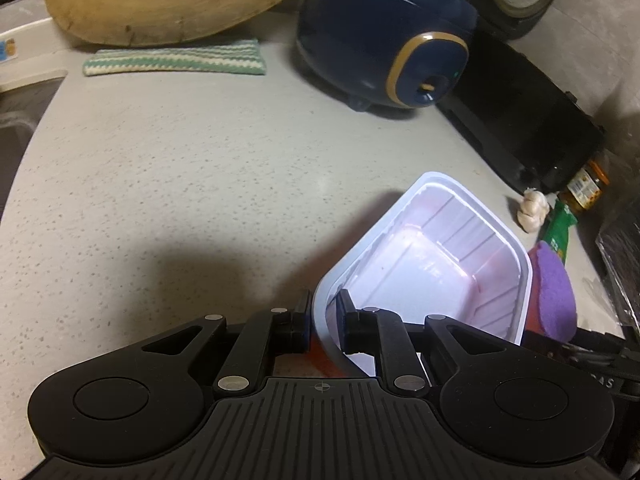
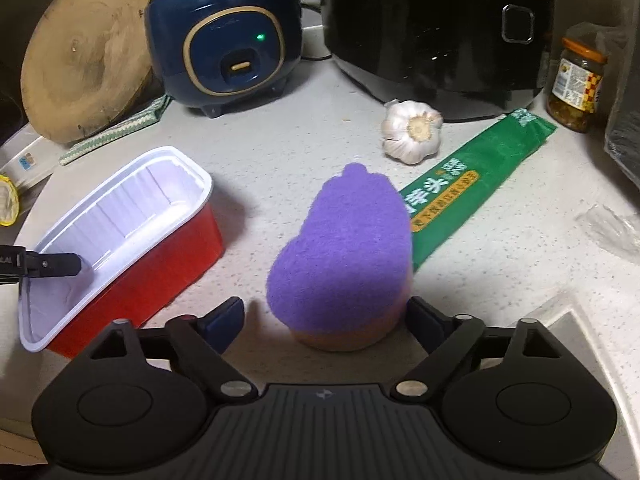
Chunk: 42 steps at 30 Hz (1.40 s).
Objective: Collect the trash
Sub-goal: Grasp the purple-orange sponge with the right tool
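An empty food container (image 1: 424,256), red outside and white inside, stands tilted on the grey counter. My left gripper (image 1: 323,320) is shut on its near wall, with one finger inside and one outside. In the right wrist view the container (image 2: 132,216) is at the left, with a left finger (image 2: 52,265) reaching into it. A purple-topped sponge (image 2: 344,240) rests on the counter between the fingers of my right gripper (image 2: 326,316), which is open; its left pad stands clear of the sponge. A green wrapper (image 2: 472,184) lies just behind the sponge.
A garlic bulb (image 2: 412,128), a jar (image 2: 578,84), a blue rice cooker (image 2: 228,40), a black appliance (image 2: 436,28) and a round wooden board (image 2: 84,56) line the back. A clear plastic scrap (image 2: 612,228) lies at the right. A striped cloth (image 1: 174,62) lies beside the sink (image 1: 16,128).
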Each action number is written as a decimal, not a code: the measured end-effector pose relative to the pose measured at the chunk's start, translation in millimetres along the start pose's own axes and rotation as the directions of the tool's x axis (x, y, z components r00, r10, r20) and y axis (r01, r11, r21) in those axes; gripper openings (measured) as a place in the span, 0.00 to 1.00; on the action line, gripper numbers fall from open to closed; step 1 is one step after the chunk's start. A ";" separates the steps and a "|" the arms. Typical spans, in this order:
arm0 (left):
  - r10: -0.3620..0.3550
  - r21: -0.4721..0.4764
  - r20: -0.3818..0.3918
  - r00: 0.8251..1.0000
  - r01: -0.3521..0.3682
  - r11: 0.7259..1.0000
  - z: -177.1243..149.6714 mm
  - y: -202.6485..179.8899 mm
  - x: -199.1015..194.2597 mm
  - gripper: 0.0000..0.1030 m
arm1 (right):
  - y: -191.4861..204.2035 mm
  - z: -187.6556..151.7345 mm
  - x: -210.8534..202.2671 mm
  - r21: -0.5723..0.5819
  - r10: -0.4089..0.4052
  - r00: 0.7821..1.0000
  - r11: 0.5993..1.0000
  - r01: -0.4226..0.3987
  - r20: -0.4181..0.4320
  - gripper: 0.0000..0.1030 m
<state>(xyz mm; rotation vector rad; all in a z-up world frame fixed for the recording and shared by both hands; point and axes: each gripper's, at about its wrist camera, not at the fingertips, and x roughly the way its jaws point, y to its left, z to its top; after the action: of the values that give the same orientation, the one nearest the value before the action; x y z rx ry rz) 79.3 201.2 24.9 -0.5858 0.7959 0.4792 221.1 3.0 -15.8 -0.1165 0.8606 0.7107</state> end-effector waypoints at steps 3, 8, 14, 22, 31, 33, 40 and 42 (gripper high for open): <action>0.002 0.002 0.000 1.000 -0.002 1.000 -0.2 -0.1 -0.4 0.15 | 1.0 -2.8 0.5 0.005 0.034 0.999 0.999 -0.034 0.006 1.00; 0.005 0.006 -0.001 1.000 -0.005 1.000 -2.1 -2.2 -0.9 0.15 | 10.1 -5.4 1.0 -0.033 0.003 1.000 0.999 -0.003 -0.003 1.00; 0.002 0.014 -0.008 1.000 -0.002 1.000 -1.9 -4.4 -0.6 0.15 | 15.9 -6.0 2.9 -0.079 -0.010 1.000 0.997 0.009 -0.008 1.00; -0.003 0.022 -0.018 1.000 0.004 1.000 -1.4 -5.6 3.7 0.15 | 11.7 3.4 -0.3 -0.005 -0.068 0.997 0.998 0.068 0.022 0.97; -0.029 0.019 -0.031 0.999 0.030 0.999 -0.7 -7.2 10.1 0.14 | 12.4 20.6 11.1 0.001 -0.097 0.995 0.995 0.097 0.038 0.80; -0.044 0.006 -0.029 0.999 0.044 0.999 -0.8 -5.3 10.4 0.14 | 12.6 20.7 12.0 -0.002 -0.103 0.994 0.995 0.103 0.026 0.69; -0.093 0.002 0.004 0.996 0.093 0.996 -6.5 -16.0 9.7 0.14 | 6.1 5.4 -32.3 0.014 -0.077 0.993 0.997 0.076 0.089 0.68; -0.118 0.016 0.014 0.993 0.118 0.993 -8.0 -26.7 7.0 0.14 | -0.1 -3.0 -47.9 0.008 -0.088 0.992 0.996 0.088 0.094 0.68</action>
<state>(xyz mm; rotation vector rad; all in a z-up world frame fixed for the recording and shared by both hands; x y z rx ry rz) 95.4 177.5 23.2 -0.6115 0.7457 0.3683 198.1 -23.4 17.1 -0.1158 0.7620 0.6268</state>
